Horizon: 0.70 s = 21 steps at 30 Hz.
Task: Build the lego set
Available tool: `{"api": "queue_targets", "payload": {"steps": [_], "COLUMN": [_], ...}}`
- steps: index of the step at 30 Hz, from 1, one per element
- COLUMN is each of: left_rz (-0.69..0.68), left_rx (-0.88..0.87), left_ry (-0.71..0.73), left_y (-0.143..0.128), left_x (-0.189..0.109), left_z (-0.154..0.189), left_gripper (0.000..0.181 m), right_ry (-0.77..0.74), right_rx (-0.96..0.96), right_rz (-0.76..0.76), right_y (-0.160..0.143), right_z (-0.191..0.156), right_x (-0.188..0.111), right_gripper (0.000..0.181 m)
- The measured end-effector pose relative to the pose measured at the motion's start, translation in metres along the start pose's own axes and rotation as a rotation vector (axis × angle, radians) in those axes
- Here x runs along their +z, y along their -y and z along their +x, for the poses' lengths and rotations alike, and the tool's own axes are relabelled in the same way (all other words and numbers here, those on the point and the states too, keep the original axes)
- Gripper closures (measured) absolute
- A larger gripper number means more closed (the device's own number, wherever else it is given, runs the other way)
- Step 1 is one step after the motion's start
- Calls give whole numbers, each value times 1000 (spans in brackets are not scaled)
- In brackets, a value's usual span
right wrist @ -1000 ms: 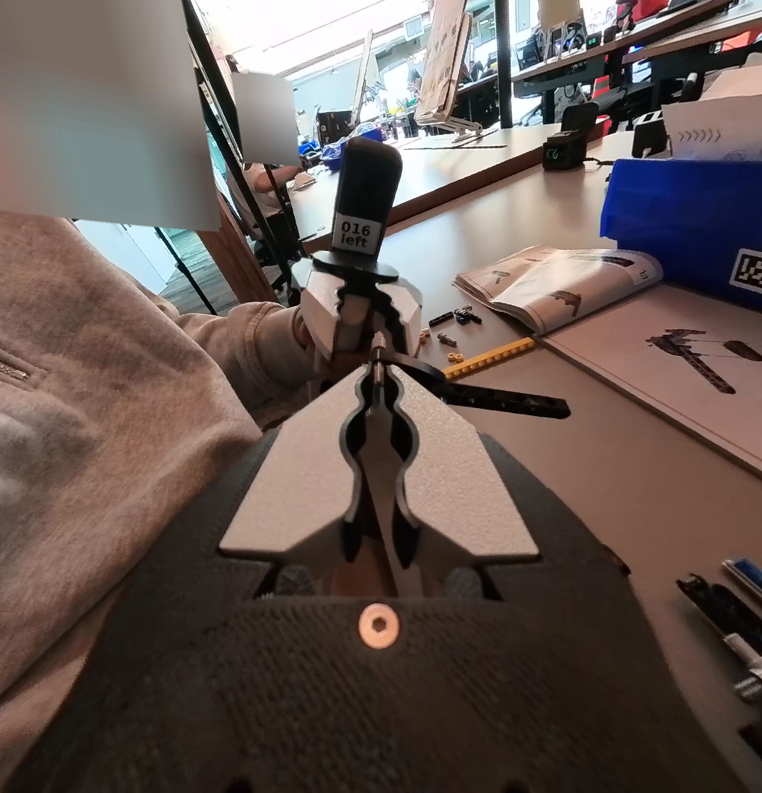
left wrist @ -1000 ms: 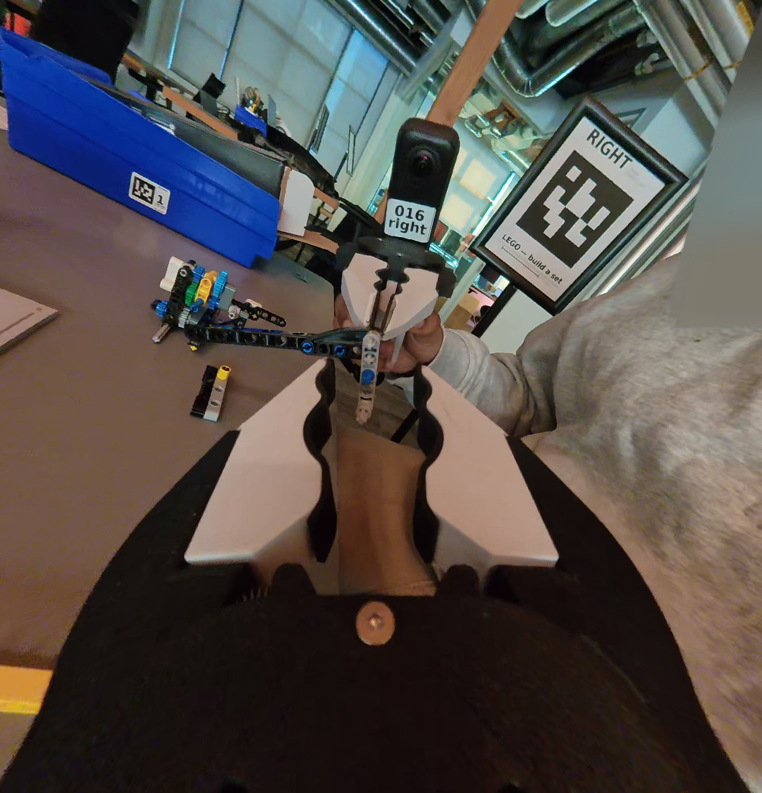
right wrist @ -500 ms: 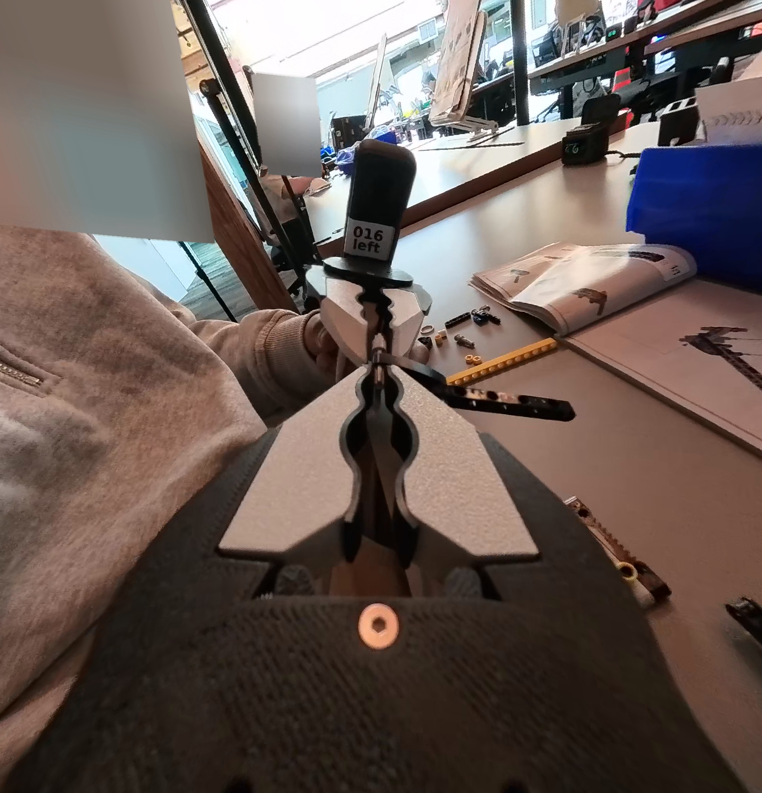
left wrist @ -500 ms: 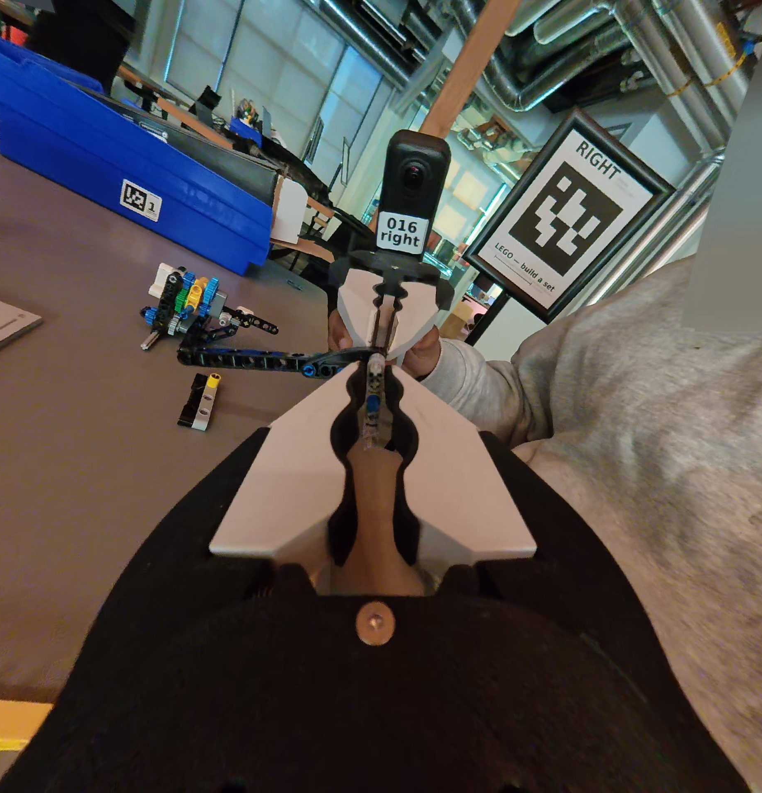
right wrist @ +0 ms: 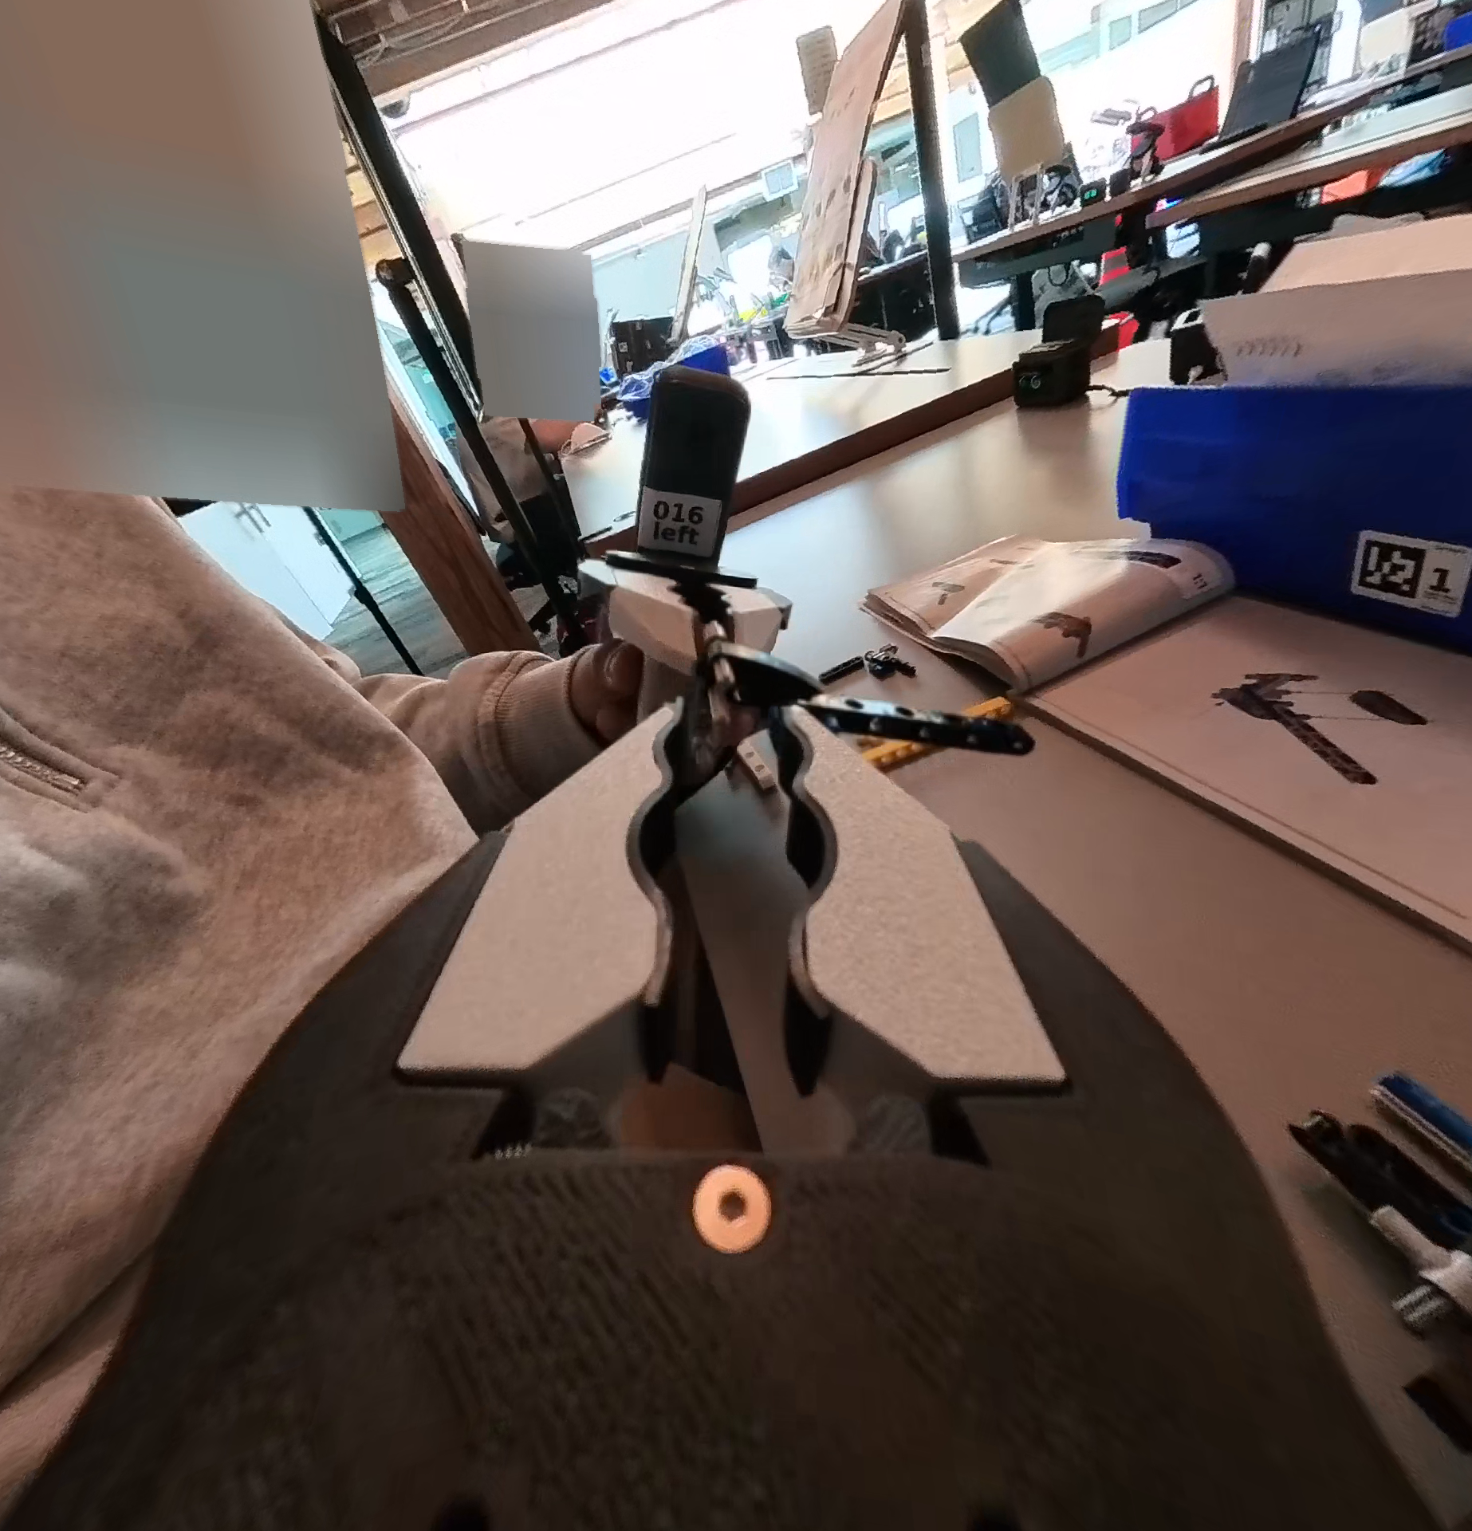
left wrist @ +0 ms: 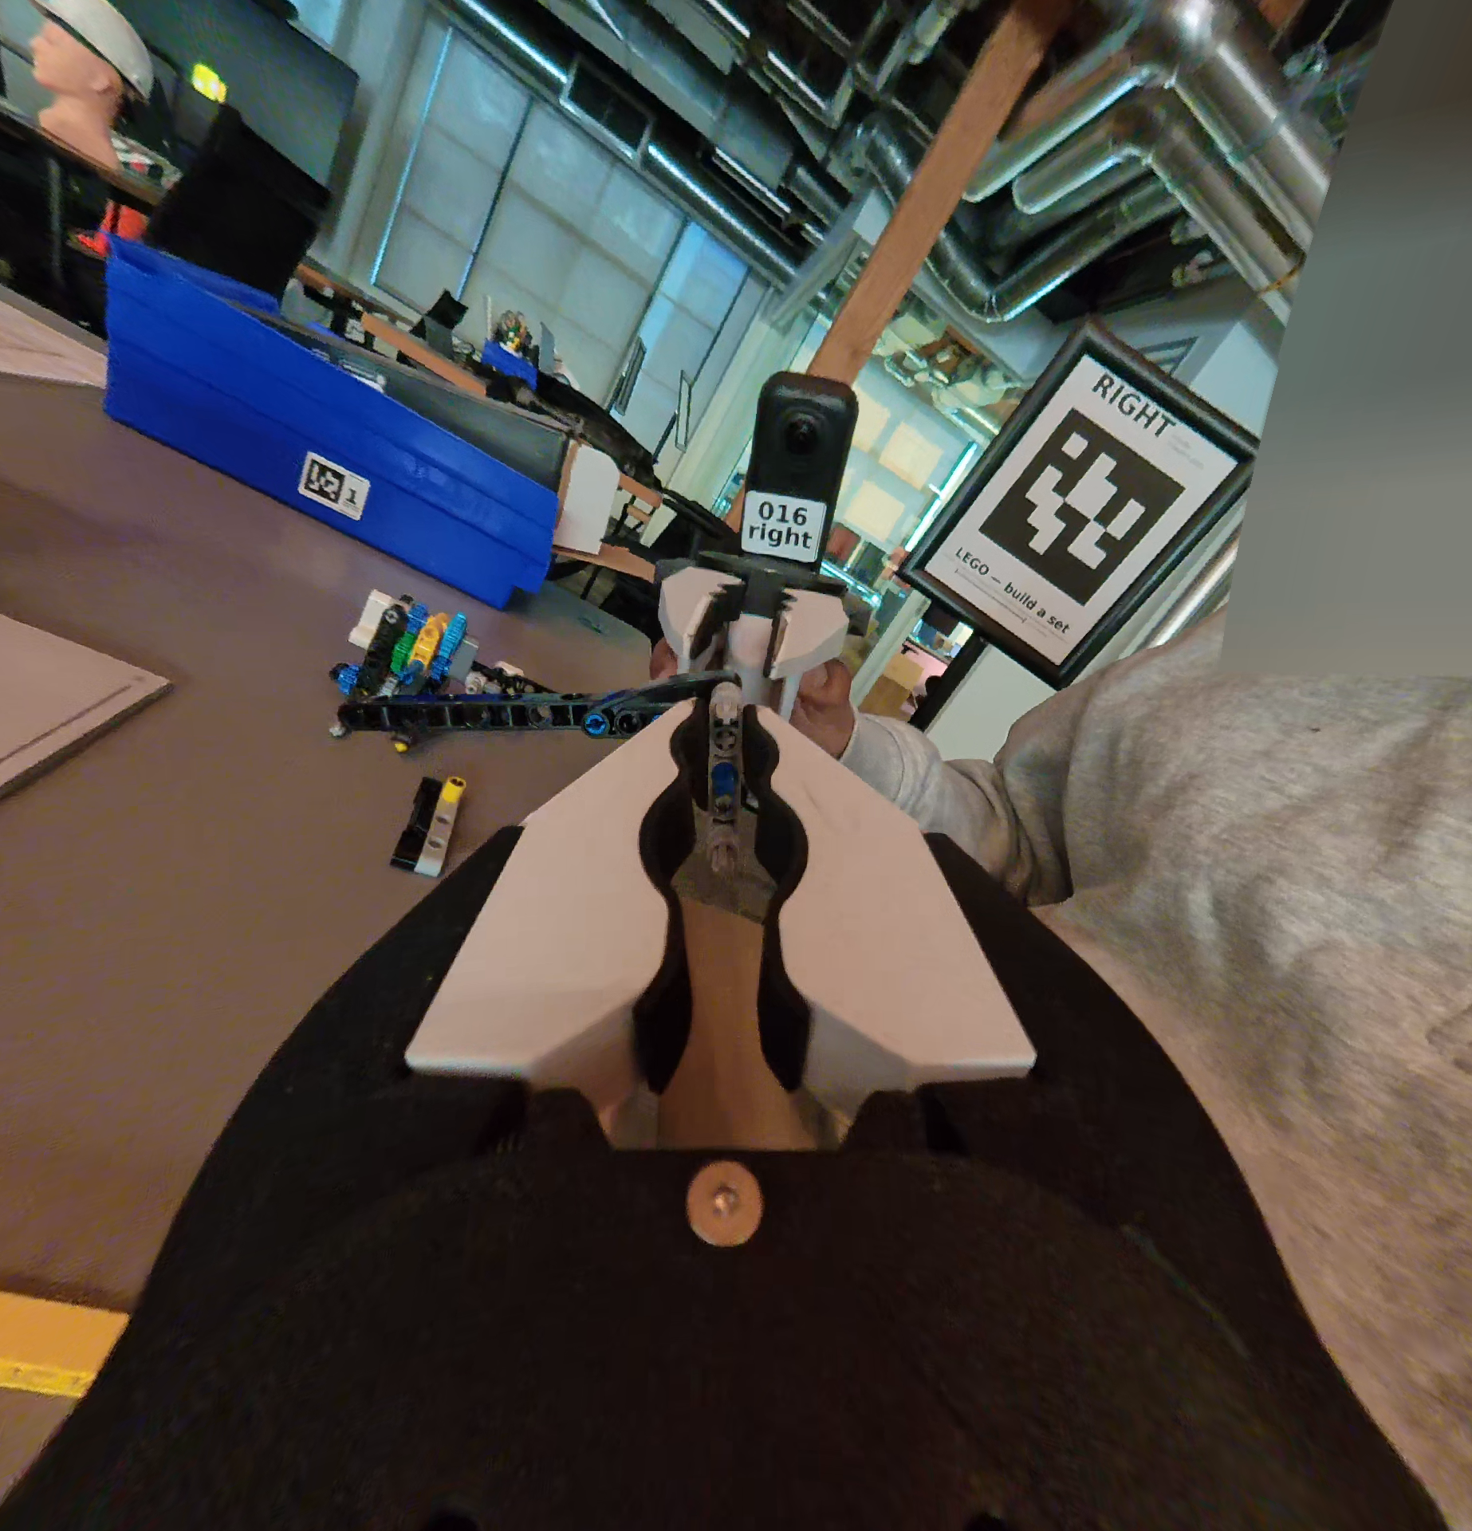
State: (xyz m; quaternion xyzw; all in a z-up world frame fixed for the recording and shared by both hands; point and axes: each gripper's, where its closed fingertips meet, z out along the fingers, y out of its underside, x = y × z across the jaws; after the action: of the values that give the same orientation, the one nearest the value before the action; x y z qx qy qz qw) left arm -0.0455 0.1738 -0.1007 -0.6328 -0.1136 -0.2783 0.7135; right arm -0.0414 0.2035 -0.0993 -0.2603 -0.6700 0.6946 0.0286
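My left gripper is shut on a thin grey beam with a blue pin, held above the table. A long black beam joins it at the tip and reaches left; in the right wrist view it sticks out to the right. My right gripper faces the left gripper tip to tip, its jaws apart around the piece's end. It also shows in the left wrist view. A sub-assembly with coloured gears lies on the table.
A blue bin stands at the back of the table. An open instruction booklet and a printed sheet lie near it. A small black, grey and yellow piece, a yellow beam and loose parts lie around. A framed sign stands behind. The grippers are tip to tip, or close to it.
My left gripper has closed on the grey beam that the right gripper held. The right gripper's jaws have opened. The black beam has lifted with the piece.
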Motion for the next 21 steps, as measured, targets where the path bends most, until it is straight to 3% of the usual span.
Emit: {"api": "queue_targets", "payload": {"steps": [8, 21], "left_rz": [-2, -6], "left_rx": [-4, 2], "left_ry": [-23, 0], "left_y": [-1, -3], "left_x": [3, 4], "left_z": [5, 3], "left_gripper": [179, 179], "right_ry": [7, 11], "right_rx": [-28, 2], "right_rz": [-65, -63], "right_y": [-14, -14], "right_z": [-7, -6], "right_x": [13, 12], "right_gripper": [179, 180]}}
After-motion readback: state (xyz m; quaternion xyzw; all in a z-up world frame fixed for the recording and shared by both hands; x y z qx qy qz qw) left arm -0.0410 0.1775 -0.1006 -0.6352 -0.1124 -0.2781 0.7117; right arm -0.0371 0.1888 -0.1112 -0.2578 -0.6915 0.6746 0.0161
